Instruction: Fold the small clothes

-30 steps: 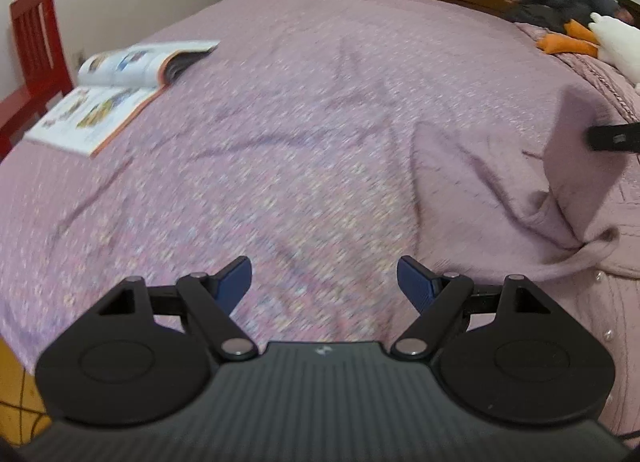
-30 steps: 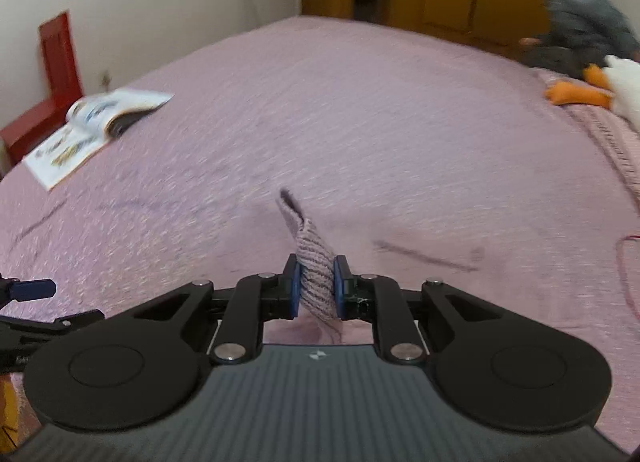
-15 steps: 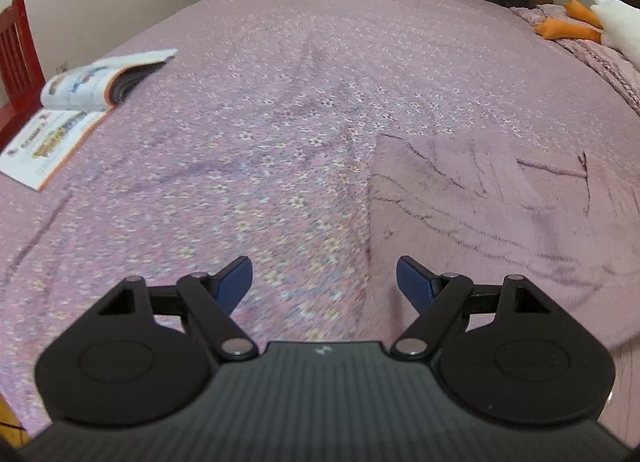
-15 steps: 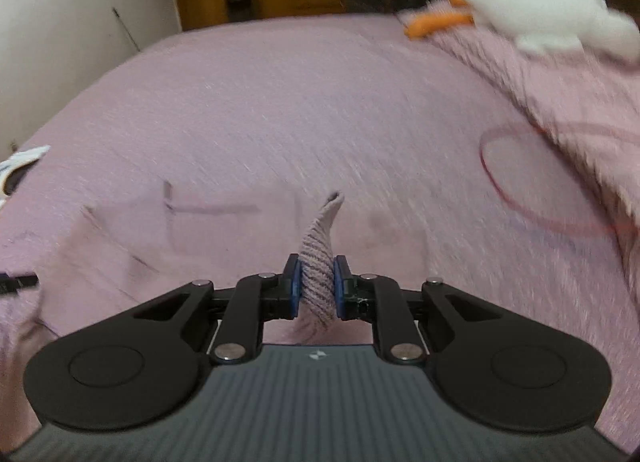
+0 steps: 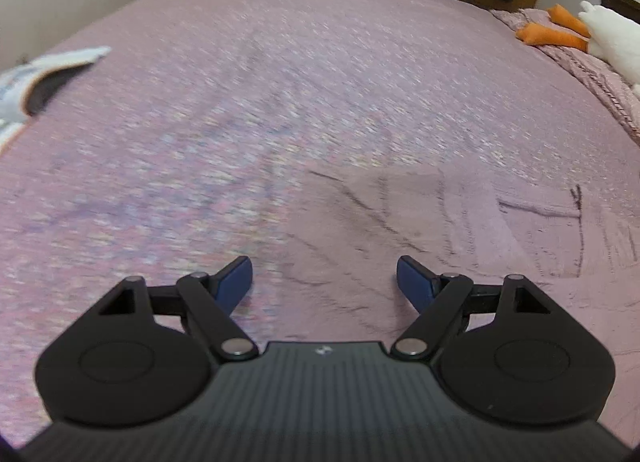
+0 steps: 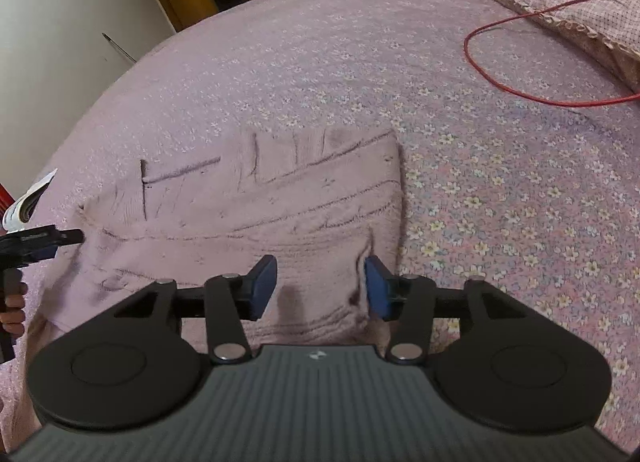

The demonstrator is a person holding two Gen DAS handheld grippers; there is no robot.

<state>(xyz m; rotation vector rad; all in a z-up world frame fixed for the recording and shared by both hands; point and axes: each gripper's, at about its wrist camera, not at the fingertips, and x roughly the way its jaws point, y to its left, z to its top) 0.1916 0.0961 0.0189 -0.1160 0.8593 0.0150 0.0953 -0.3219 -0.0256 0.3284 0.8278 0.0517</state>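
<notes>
Sweater [image 6: 280, 201] sits flat-ish and creased on the floral bedspread [image 6: 500, 165], same mauve so it nearly blends in; right gripper [image 6: 320, 286] has just been opening, a raised fold still brushing its right pad; left gripper [image 5: 324, 282] hangs wide over the sweater's edge, holding nothing; red cable [image 6: 488, 73] loops off right, magazine [image 5: 44, 73] far left, plush toy [image 5: 600, 37] up by the pillow end.

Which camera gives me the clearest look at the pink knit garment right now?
Right wrist view: the pink knit garment lies sharp and nearly whole ahead of the gripper. Left wrist view shows it motion-blurred, running off the right edge.
</notes>
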